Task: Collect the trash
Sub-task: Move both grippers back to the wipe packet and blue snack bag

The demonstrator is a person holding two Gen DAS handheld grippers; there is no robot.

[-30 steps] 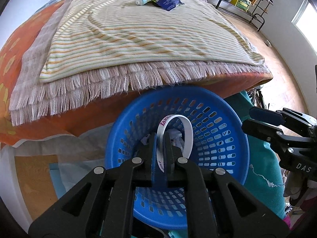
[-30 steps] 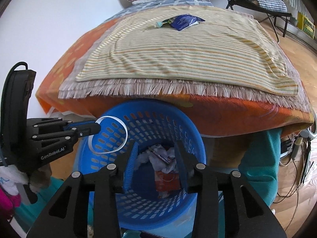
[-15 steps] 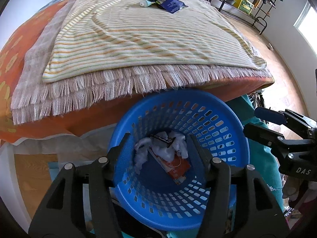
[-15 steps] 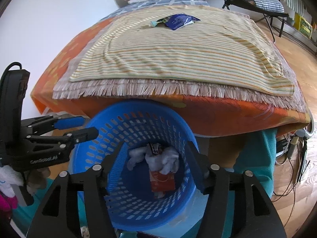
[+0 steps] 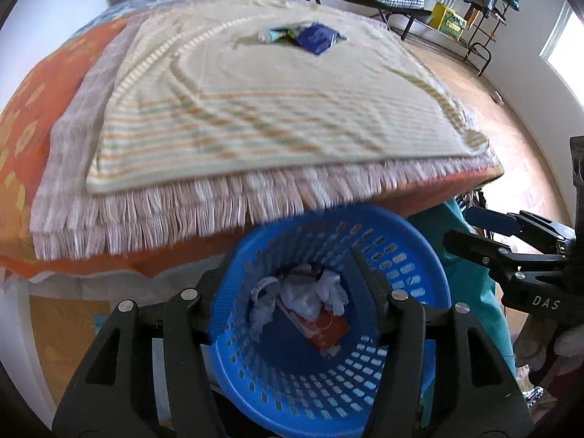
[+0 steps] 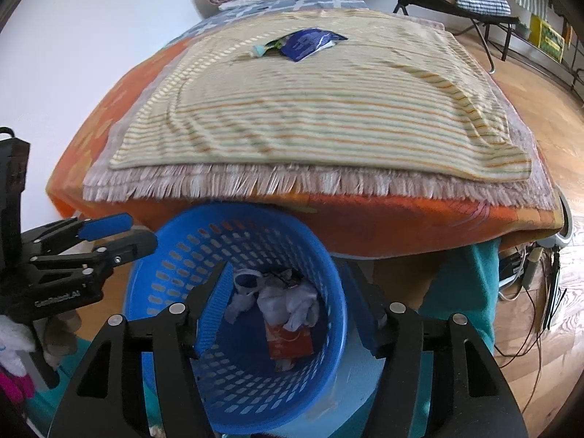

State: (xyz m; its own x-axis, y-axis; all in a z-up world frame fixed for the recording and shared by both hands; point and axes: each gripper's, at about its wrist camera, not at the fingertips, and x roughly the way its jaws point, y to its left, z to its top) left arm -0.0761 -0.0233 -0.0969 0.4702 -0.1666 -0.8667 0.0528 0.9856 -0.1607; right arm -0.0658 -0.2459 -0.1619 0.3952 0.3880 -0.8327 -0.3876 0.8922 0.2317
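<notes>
Left tool (image 5: pixel 292 273) and right tool (image 6: pixel 288 288) both hover over the blue basket (image 5: pixel 419 252), jaws spread wide, gripping nothing. White crumpled trash (image 5: pixel 321 292) and an orange carton (image 5: pixel 325 332) lie in the basket bottom. A blue wrapper (image 6: pixel 306 43) lies on the bed's striped blanket (image 6: pixel 328 120), well apart.

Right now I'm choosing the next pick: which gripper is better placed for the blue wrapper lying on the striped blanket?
Neither clearly. Left gripper and right gripper are both open, empty, side by side over the blue plastic basket, equally far from the blue wrapper. It lies slightly right of centre in both views, so perhaps the right.
</notes>
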